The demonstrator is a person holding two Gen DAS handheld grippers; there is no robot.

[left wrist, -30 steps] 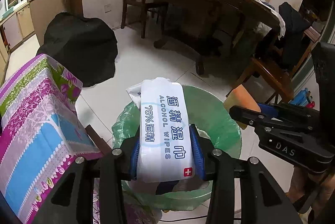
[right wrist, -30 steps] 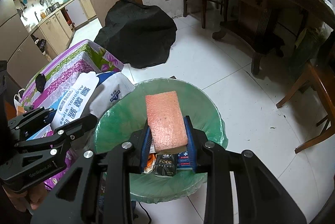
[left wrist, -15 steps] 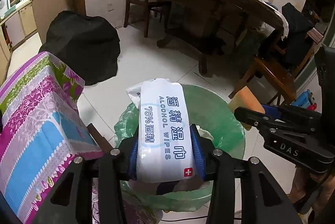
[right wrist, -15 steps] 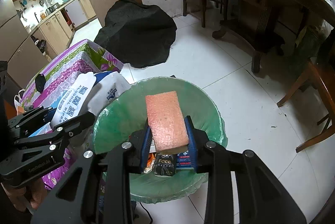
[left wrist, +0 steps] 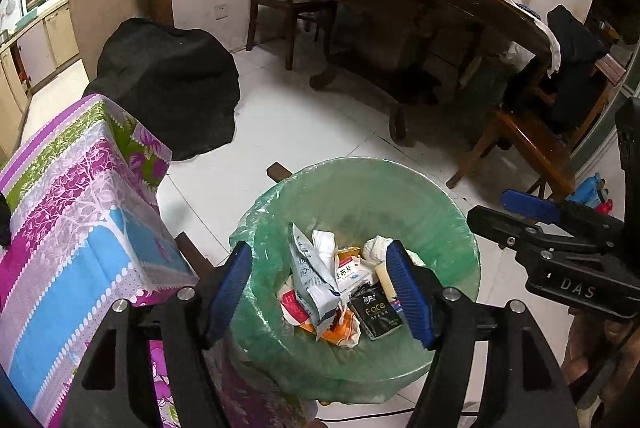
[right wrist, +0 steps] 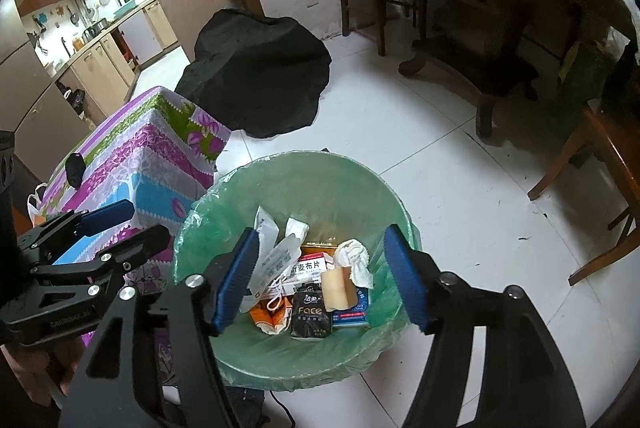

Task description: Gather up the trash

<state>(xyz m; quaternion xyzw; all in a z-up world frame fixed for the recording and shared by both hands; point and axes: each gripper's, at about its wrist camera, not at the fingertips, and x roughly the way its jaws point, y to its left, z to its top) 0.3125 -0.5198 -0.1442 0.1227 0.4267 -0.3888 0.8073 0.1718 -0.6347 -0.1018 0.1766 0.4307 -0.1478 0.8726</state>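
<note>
White tile floor (left wrist: 304, 123) carries green-lined bin (left wrist: 440, 203); black bundle (left wrist: 172, 83) beyond bin, patterned box (left wrist: 80, 195) beside it.

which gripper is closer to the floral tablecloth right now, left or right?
Left. The left gripper hangs over the bin's tablecloth-side rim, beside the floral tablecloth. The right gripper, jaws opening and empty, is over the bin's far side.

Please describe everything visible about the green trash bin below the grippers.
The trash bin is round and lined with a thin, translucent green plastic bag folded over its rim. It stands upright on the white tiled floor, close beside a table with a floral cloth. Inside lie a wipes packet, crumpled tissue, a black "Face" packet, a sponge and small boxes. No gripper touches it.
</note>
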